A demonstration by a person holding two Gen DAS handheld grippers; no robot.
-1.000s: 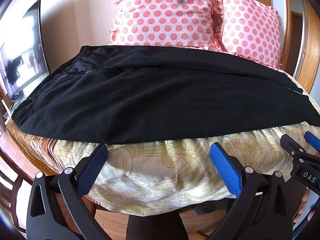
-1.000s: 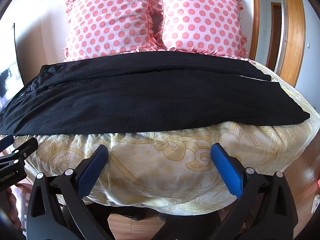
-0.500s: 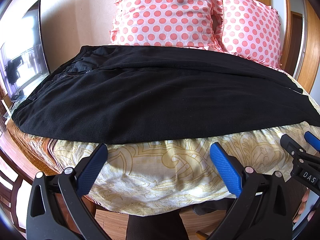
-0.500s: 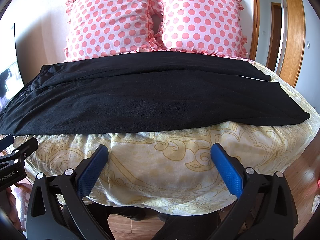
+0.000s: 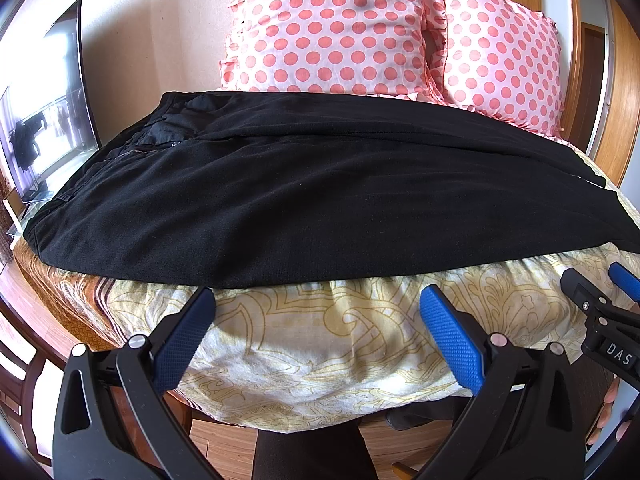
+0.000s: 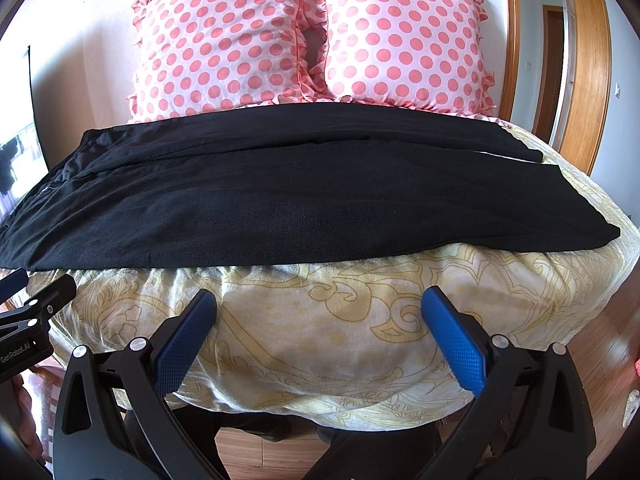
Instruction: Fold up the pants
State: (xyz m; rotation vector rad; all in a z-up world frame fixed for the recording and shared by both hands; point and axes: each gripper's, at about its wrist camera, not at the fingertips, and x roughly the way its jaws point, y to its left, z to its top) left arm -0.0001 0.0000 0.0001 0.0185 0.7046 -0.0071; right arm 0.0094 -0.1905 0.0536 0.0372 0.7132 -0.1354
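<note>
Black pants (image 5: 320,200) lie flat across the bed (image 5: 360,344); left tongs (image 5: 316,308) and right tongs (image 6: 318,308) both gape wide, empty, short of the fabric.

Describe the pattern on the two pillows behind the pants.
The pillows are pale pink with coral-red polka dots and ruffled edges, clearest in the right wrist view.

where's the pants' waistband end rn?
Both wrist views: black pants lie across the bed, waistband end at its left edge, leg hems right, polka-dot pillows behind.
</note>
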